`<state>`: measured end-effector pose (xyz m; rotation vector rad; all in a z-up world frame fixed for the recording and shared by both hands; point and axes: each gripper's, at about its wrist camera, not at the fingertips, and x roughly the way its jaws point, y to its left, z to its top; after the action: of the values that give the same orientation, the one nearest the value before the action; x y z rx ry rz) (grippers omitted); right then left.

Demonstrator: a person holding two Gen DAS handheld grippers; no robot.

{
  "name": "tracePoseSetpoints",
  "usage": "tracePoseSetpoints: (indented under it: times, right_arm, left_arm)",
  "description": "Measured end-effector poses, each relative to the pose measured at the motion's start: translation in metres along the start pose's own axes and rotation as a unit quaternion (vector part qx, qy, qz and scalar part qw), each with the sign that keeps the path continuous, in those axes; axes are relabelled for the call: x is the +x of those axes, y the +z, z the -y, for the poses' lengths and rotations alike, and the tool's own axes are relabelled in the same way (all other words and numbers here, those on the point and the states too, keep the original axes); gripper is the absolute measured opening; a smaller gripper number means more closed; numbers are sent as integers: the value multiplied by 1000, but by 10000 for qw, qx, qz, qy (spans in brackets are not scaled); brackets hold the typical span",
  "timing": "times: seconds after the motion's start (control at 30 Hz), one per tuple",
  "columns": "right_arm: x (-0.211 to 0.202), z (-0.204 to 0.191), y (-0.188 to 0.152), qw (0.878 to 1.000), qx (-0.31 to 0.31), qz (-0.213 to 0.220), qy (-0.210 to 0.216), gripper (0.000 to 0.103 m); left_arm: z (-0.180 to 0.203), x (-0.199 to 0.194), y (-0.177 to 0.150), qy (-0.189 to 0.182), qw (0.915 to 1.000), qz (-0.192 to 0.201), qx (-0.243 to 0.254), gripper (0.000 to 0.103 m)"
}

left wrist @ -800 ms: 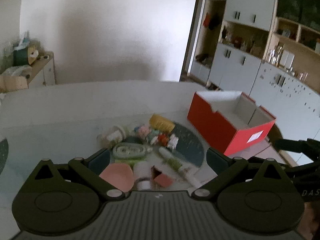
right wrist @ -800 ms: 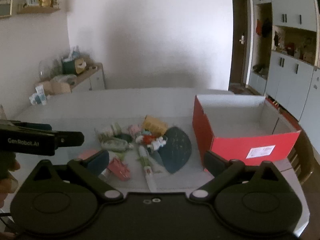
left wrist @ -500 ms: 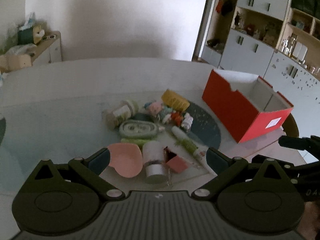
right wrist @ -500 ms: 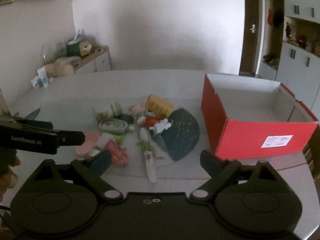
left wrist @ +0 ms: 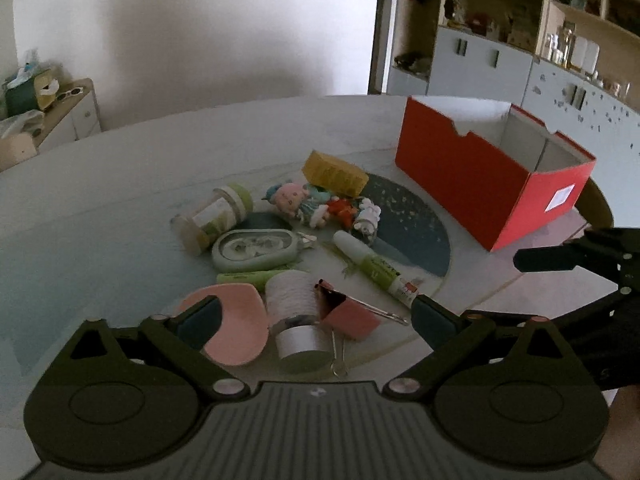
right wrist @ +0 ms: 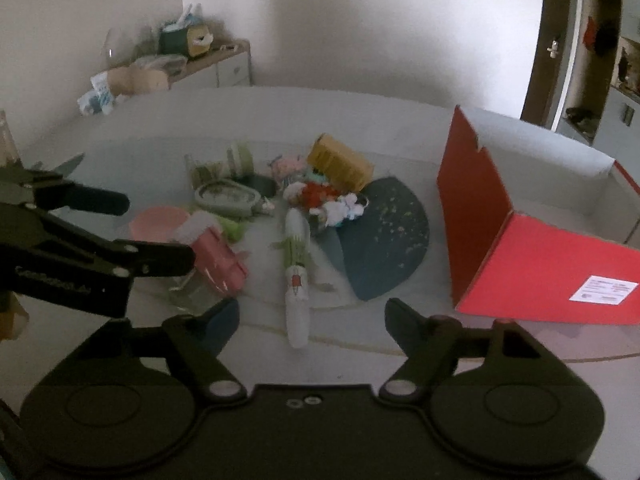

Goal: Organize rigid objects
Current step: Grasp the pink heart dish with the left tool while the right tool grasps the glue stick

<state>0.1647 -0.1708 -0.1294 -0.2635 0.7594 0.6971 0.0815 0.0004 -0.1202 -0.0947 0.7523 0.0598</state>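
Note:
A pile of small objects lies on the glass table. In the left wrist view it holds a pink heart-shaped dish (left wrist: 236,328), a white spool (left wrist: 298,320), a pink binder clip (left wrist: 348,314), a green-white tube (left wrist: 372,268), an oval grey-green case (left wrist: 256,250), a green-lidded jar (left wrist: 216,216), small dolls (left wrist: 304,204) and a yellow box (left wrist: 334,172). My left gripper (left wrist: 316,320) hangs open over the dish, spool and clip. My right gripper (right wrist: 312,320) is open just short of the tube (right wrist: 296,276), holding nothing. The red box (left wrist: 492,176) stands open-topped at the right.
A dark blue round mat (right wrist: 380,236) lies between the pile and the red box (right wrist: 520,248). The left gripper (right wrist: 158,229) reaches in from the left of the right wrist view. A sideboard with clutter (right wrist: 180,60) stands against the far wall, cabinets (left wrist: 500,52) at the right.
Both grippers have come forward and down toward the pile, which now looks larger and nearer. The right gripper's fingers stand a little narrower than before. Nothing was picked up.

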Motion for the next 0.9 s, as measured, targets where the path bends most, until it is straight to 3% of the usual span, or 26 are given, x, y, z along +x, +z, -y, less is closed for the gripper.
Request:
tracePoseSetpoints:
  times: [0.1,0.3,0.47,0.67,0.9]
  right_arm:
    - [1,2,-1,10000,-15,-44,37,77]
    - [7,2,1,9999,-74,-64,93,77]
    - [17,-2,3,9997,-196,-137,107,74]
    - [34,-10,3,9985,-415,-308,160,66]
    - [53,-13,11,9979,-490,-388,162,54]
  left_arm:
    - [-3,9,-1,101,9999,-99,5,96]
    - [-30,11,-6,300,9983,-232,-434,96]
    - [-53,9,-11,657,9957,-245,-605,96]
    - [-60,24,-19,911,9953,-288,-158,91]
    - [-60,40,-12,714,9969,-256,230,90]
